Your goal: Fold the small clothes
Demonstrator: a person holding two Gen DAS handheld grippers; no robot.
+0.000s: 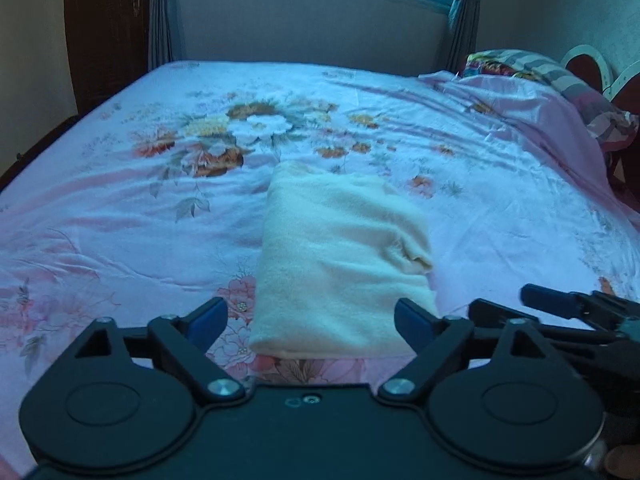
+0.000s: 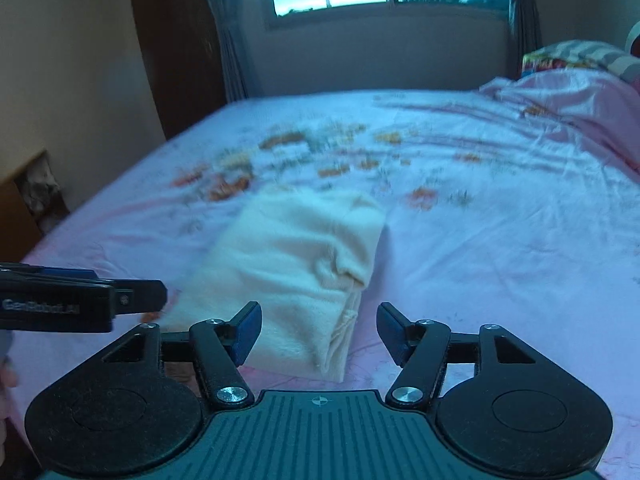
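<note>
Floral bedsheet [image 1: 120,208] under folded cream garment [image 1: 340,256], lengthwise toward window; both grippers [image 1: 310,320] [image 2: 319,330] wide, empty.

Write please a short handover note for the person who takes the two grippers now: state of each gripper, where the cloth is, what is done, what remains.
Left gripper: open, holding nothing, above the near end of the cloth.
Right gripper: open, holding nothing, beside the left one.
Cream fleecy folded garment: lies on the pink floral bedsheet, near the front edge, as a long narrow bundle in several layers; neither gripper touches it.
Done: the garment looks folded lengthwise.
Left: its right edge shows a loose puckered corner; probably tidy it, and perhaps fold once more across. No other small clothes are visible to fold.
</note>
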